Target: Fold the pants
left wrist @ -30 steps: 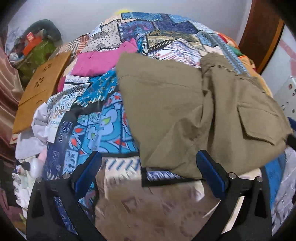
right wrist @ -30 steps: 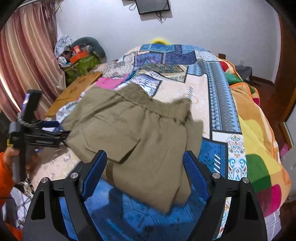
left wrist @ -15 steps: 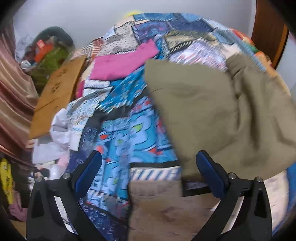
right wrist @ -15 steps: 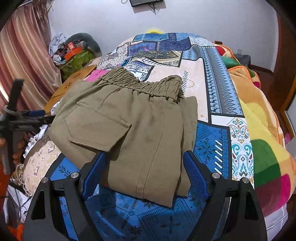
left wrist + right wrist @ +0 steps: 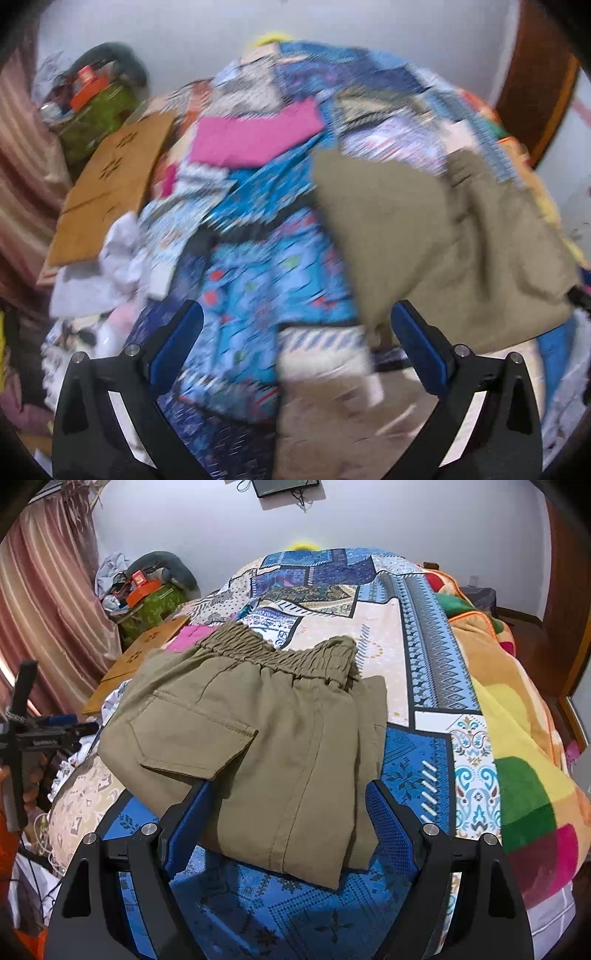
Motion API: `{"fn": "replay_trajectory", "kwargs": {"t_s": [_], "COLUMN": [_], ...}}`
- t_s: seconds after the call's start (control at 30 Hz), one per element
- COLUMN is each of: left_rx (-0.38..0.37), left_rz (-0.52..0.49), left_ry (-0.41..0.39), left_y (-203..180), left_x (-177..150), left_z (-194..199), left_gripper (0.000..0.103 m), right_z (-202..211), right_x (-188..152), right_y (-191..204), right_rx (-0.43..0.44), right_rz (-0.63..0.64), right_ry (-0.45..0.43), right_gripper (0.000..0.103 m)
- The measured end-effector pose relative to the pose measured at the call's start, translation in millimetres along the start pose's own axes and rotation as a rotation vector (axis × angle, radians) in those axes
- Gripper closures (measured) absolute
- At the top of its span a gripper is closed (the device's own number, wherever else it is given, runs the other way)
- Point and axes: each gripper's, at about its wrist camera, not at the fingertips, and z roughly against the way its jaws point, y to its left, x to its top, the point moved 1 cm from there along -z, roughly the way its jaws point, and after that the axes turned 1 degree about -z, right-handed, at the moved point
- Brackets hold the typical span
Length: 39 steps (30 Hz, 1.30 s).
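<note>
Olive-green pants (image 5: 266, 734) lie folded on the patterned bedspread (image 5: 424, 664), elastic waistband at the far end and a flap pocket facing up. My right gripper (image 5: 286, 819) is open, its blue pads either side of the pants' near edge, holding nothing. My left gripper (image 5: 295, 339) is open and empty; in its blurred view the pants (image 5: 443, 240) lie to the right, just past its right finger. The left gripper also shows in the right wrist view (image 5: 55, 731), off the bed's left edge.
A pink cloth (image 5: 255, 136) lies on the bed beyond the pants. A cardboard sheet (image 5: 110, 188) and a green box with clutter (image 5: 151, 605) sit left of the bed. A striped curtain (image 5: 44, 602) hangs at left. A colourful blanket (image 5: 517, 738) covers the bed's right side.
The pants have settled flat on the bed. My right gripper has moved closer to their near edge. My left gripper has swung left, away from the pants, and its view is motion-blurred.
</note>
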Motion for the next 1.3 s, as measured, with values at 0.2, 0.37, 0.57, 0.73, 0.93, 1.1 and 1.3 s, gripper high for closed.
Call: {"fn": "replay_trajectory", "kwargs": {"t_s": [0.2, 0.37, 0.57, 0.73, 0.93, 1.1, 1.3], "left_rx": [-0.084, -0.023, 0.044, 0.135, -0.075, -0.165, -0.282], "left_rz": [-0.081, -0.043, -0.014, -0.039, 0.065, 0.124, 0.122], "left_ry": [0.046, 0.036, 0.02, -0.025, 0.033, 0.102, 0.095], "left_y": [-40, -31, -6, 2, 10, 8, -3], "left_x": [20, 15, 9, 18, 27, 29, 36], "left_z": [-32, -49, -37, -24, -45, -74, -78], "left_gripper": [0.0, 0.0, 0.0, 0.0, 0.0, 0.016, 0.038], "right_z": [1, -3, 3, 9, -5, -40, -59], "right_x": [6, 1, 2, 13, 28, 31, 32], "right_y": [-8, -12, -23, -33, -35, -42, -52], "right_rx": [-0.009, -0.011, -0.025, -0.046, -0.02, 0.036, 0.148], "right_rz": [-0.02, -0.028, -0.047, -0.064, -0.059, -0.109, -0.18], "right_ry": [0.0, 0.017, 0.005, -0.028, -0.024, 0.048, 0.106], "right_gripper": [0.022, 0.022, 0.022, 0.022, 0.022, 0.022, 0.023]}}
